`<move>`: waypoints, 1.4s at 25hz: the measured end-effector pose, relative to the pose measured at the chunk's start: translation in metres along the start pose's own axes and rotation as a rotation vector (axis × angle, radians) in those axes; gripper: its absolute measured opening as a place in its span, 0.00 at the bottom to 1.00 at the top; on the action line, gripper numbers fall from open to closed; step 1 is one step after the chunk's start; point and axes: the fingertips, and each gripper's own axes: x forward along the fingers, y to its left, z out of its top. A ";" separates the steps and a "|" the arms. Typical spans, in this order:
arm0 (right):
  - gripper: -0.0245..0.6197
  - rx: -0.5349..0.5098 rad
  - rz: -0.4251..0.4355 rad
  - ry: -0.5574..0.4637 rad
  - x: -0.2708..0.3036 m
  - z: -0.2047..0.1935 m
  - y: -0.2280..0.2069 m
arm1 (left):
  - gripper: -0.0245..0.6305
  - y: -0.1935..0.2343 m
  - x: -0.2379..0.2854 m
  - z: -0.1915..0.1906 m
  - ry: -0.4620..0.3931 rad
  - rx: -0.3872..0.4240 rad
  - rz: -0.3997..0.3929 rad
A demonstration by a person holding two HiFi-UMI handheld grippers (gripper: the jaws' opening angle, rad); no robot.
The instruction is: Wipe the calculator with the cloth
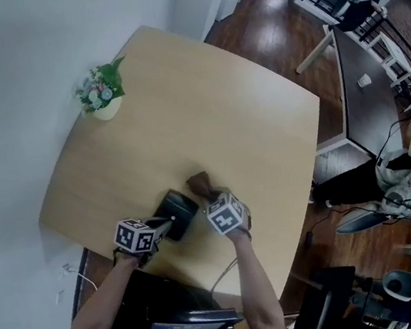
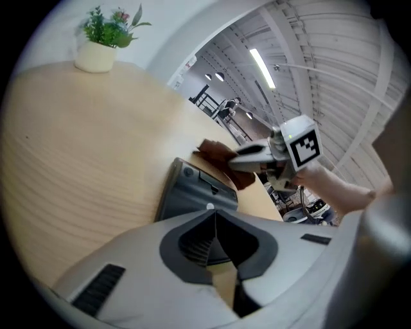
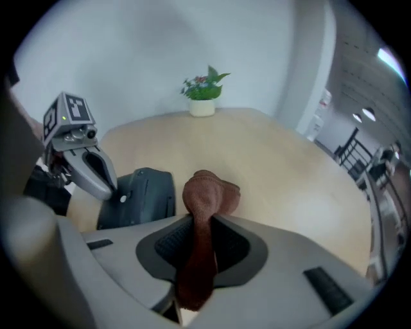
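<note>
A person stands at a pale wooden table and looks steeply down on it, holding a tong-like gripper in each hand. A small potted plant with green leaves and tiny flowers stands in a cream pot near the far left edge.

The calculator, dark grey, lies on the table near the person, between the two tools. Any print on it is too small to read.

The left gripper has its jaws drawn almost together, with the tips on the calculator's near edge, pinching it.

The right gripper is clamped on the cloth, a rust-brown knitted rag. The cloth runs up between the jaws and bunches into a rounded wad beyond the tips. The wad sits at the calculator's far right corner. Whether it touches the calculator cannot be told.

Each tool carries a white marker cube printed with black square patterns. They carry no words.

Beyond the table are a dark wooden floor and a second, darker table with a white cup on it.
</note>
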 end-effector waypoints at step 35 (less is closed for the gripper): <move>0.16 0.495 -0.039 -0.140 -0.031 -0.086 0.040 | 0.05 0.025 0.021 0.022 -0.115 -0.350 -0.008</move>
